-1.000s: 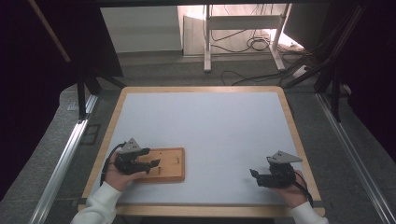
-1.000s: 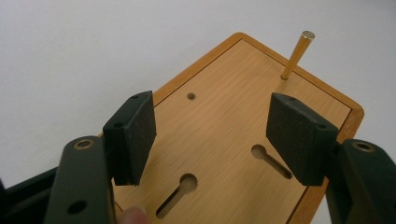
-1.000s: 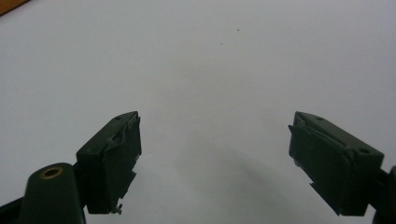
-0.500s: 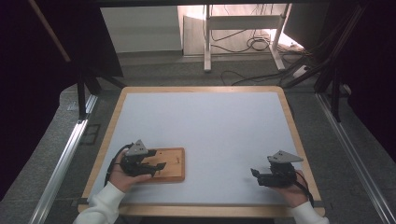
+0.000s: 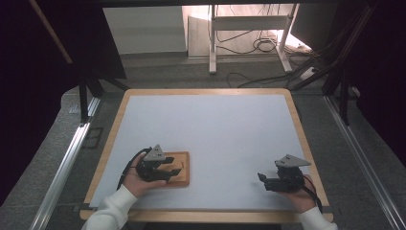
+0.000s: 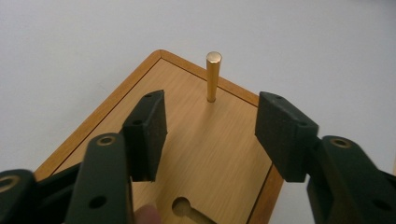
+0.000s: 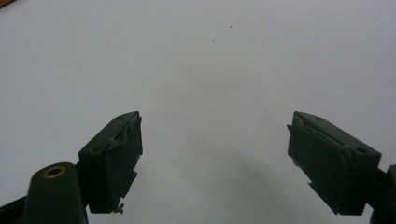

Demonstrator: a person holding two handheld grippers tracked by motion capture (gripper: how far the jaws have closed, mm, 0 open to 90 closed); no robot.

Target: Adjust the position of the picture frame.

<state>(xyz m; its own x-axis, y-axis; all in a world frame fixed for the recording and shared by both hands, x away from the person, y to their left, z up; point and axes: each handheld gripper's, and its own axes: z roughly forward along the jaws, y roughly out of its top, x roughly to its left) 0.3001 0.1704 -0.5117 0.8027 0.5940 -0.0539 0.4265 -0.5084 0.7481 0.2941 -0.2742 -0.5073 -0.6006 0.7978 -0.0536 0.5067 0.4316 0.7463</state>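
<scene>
Two hand-held grippers work over my table (image 5: 206, 124), a white surface framed by a wooden rim. At the near-left corner region, the left gripper (image 5: 165, 168) hovers over a small wooden board (image 5: 182, 168) that lies flat on the white surface, close to the near edge and well apart from the right edge. In the left gripper view, I see its jaws spread wide above the board (image 6: 205, 140), pinching nothing; a brass peg (image 6: 213, 77) stands upright near the board's far corner, between and beyond the two pads (image 6: 148, 133), and a keyhole-shaped slot (image 6: 187, 208) is cut into the board near the bottom of that view. A fingertip (image 6: 145, 214) shows beside the left jaw. Near the near-right corner of the table, the right gripper (image 5: 268, 179) sits low over bare white surface, its jaws pointing toward the left edge. In the right gripper view, I see its jaws (image 7: 215, 163) also spread wide and empty, with only the white surface and a soft shadow between them. Both hands (image 5: 136, 179) enter from the near edge in white sleeves (image 5: 107, 213).
</scene>
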